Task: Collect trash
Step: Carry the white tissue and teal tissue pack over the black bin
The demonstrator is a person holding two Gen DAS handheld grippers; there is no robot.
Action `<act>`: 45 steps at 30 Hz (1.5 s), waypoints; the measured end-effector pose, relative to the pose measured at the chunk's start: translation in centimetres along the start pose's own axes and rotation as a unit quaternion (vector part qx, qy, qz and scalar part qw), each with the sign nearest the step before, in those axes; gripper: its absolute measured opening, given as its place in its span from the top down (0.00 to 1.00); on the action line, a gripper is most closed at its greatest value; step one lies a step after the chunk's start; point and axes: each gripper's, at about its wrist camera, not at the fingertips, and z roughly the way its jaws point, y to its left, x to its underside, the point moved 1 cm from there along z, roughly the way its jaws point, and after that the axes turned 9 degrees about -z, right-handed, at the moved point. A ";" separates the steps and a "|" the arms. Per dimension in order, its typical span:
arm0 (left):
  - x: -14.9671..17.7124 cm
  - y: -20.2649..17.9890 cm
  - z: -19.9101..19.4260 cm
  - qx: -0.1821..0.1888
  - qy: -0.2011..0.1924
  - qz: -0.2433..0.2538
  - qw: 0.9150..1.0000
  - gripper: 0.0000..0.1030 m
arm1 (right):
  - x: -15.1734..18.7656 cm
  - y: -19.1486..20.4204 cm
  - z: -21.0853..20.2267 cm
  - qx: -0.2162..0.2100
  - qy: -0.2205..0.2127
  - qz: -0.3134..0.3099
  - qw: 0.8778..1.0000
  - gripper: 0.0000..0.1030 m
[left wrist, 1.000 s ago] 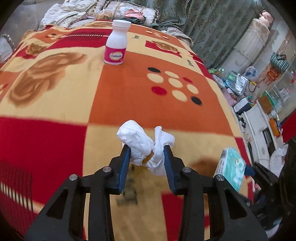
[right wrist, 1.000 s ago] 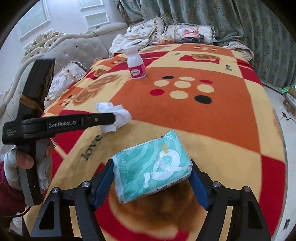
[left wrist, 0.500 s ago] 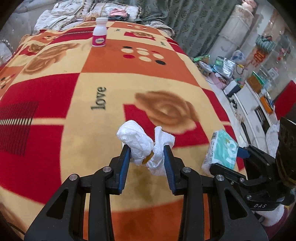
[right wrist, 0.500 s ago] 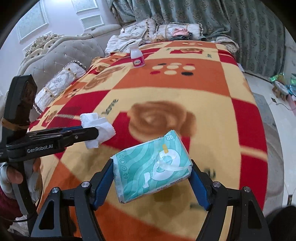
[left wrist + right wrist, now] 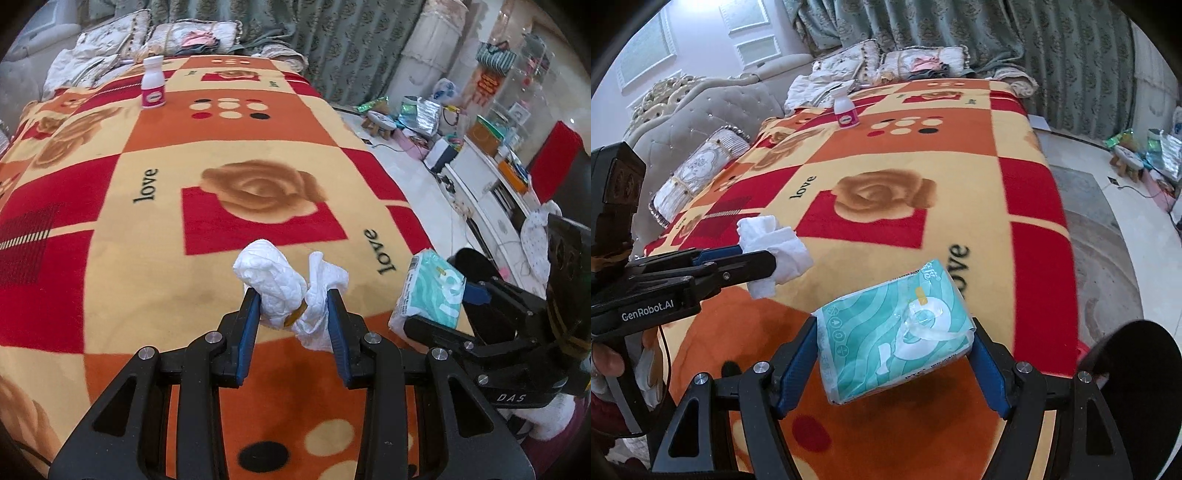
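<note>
Above the near end of the bed's patterned blanket, my left tool is clamped on a crumpled white tissue. At its three o'clock my right tool is clamped on a teal tissue pack. Toward twelve o'clock, well apart, a white-and-pink bottle stands upright.
</note>
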 end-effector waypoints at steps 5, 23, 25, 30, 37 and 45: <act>0.5 -1.5 0.4 0.005 0.005 0.013 1.000 0.67 | 1.0 -1.0 -1.3 0.011 -0.004 0.012 1.000 0.27; 1.5 -6.8 2.0 0.036 0.026 0.054 0.998 0.67 | 3.7 -4.7 -4.7 0.049 -0.009 0.055 0.997 0.27; 1.6 -7.3 2.2 0.040 0.029 0.057 0.997 0.67 | 4.0 -5.2 -5.0 0.055 -0.010 0.061 0.997 0.27; 1.8 -9.0 2.9 0.054 0.040 0.064 0.996 0.67 | 4.9 -6.7 -6.0 0.071 -0.010 0.074 0.995 0.27; 2.0 -11.7 3.9 0.074 0.052 0.080 0.993 0.67 | 6.2 -9.0 -7.3 0.089 -0.009 0.097 0.991 0.27; 2.3 -14.4 5.1 0.092 0.067 0.096 0.989 0.67 | 7.6 -12.2 -9.2 0.113 -0.010 0.126 0.986 0.27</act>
